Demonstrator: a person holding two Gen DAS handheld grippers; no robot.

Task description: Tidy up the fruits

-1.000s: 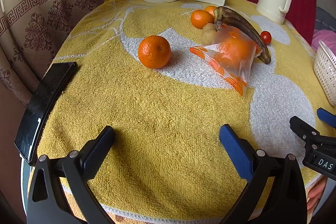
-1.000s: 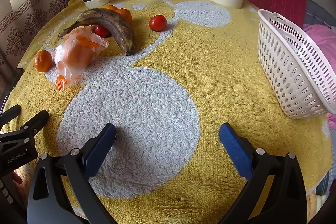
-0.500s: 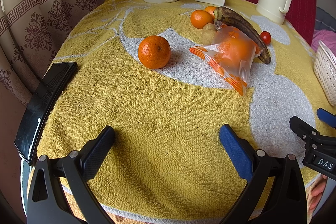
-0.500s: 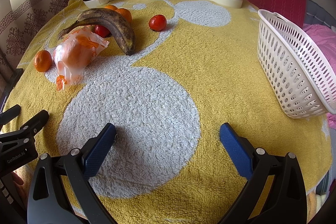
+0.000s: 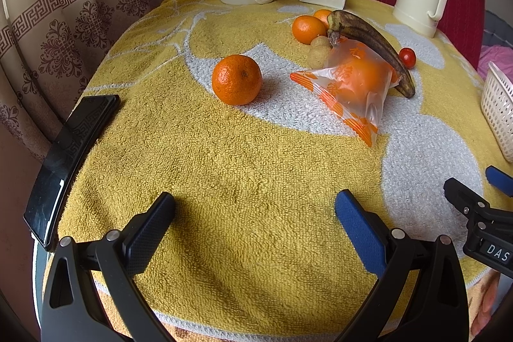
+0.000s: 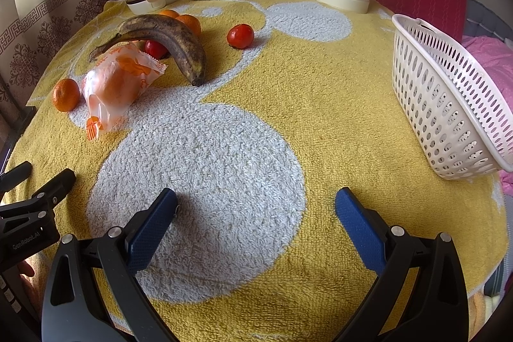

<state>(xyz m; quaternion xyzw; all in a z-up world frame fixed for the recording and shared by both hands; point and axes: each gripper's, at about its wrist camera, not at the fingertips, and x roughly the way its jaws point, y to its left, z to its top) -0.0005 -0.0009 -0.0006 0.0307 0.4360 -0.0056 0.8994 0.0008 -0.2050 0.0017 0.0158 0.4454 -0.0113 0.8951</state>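
A: What is held in the white basket (image 6: pixel 449 104)?
B: Its inside cannot be seen. One orange is sealed in a plastic bag (image 5: pixel 352 85) beside the banana (image 5: pixel 372 44).
A: And loose on the counter (image 6: pixel 288 92)?
B: Three oranges, two tomatoes. Both the left gripper (image 5: pixel 253 213) and right gripper (image 6: pixel 256 210) are spread wide, nothing grasped.

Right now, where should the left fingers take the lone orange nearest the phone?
Grip the lone orange across its middle, one finger on each side, coming straight ahead from the near side. It is round, sits clear of the bagged orange, and the left gripper is already open toward it.
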